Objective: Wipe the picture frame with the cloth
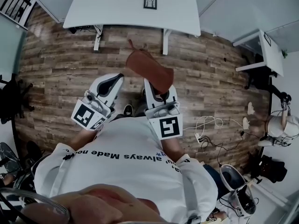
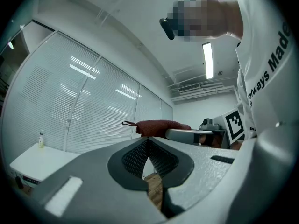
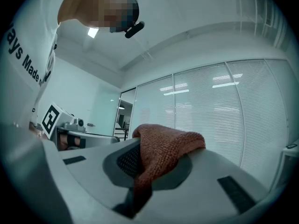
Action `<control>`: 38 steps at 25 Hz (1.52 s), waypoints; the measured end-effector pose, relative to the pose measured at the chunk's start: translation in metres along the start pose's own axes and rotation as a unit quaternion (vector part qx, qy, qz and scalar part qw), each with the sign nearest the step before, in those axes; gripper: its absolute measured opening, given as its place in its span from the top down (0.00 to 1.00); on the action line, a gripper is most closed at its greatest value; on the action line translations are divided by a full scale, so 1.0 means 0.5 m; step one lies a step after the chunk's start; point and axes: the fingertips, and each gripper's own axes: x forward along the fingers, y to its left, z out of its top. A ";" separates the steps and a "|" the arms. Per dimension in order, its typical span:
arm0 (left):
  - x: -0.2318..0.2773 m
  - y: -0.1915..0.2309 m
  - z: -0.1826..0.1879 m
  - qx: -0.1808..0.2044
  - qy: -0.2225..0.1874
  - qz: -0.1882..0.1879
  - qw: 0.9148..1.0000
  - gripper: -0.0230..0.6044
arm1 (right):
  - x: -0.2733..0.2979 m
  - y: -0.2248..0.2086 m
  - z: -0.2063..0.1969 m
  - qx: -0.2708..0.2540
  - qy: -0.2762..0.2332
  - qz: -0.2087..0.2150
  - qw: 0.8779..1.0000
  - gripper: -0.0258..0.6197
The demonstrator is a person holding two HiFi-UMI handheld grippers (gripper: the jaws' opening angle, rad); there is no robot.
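1. Picture frame (image 1: 150,2) is seen in the head view lying on the white table (image 1: 117,8), near its far edge. The cloth (image 1: 148,69), rust-brown, is held up over the wooden floor (image 1: 60,64) on the near side of that table, clear of its top. It is gripped by the right gripper (image 1: 156,90). The left gripper (image 1: 114,80) is raised beside it, also short of the table, with nothing in it.

2. In the left gripper view, the left gripper (image 2: 148,146) is shown with its jaw tips pressed together and nothing between them; floor boards are seen through the gap below the tips. The cloth (image 2: 159,127) and the right gripper (image 2: 191,135) are seen just past them, and the table (image 2: 37,160) low at the left.

3. In the right gripper view, the right gripper (image 3: 145,164) is closed on the cloth (image 3: 163,148), which is pinched between the pads and draped over the right-hand jaw. The left gripper (image 3: 79,136) is seen to the left.
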 end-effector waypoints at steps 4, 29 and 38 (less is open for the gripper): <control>0.044 0.021 -0.002 0.006 -0.001 0.001 1.000 0.96 | 0.027 -0.037 -0.008 -0.003 -0.003 0.004 1.000 0.92; 0.532 0.137 -0.053 0.023 0.020 0.025 0.999 0.96 | 0.179 -0.512 -0.083 0.014 -0.004 0.026 1.000 0.92; 0.564 0.211 -0.057 0.019 0.022 0.037 0.999 0.96 | 0.254 -0.537 -0.102 0.017 -0.002 0.036 0.999 0.92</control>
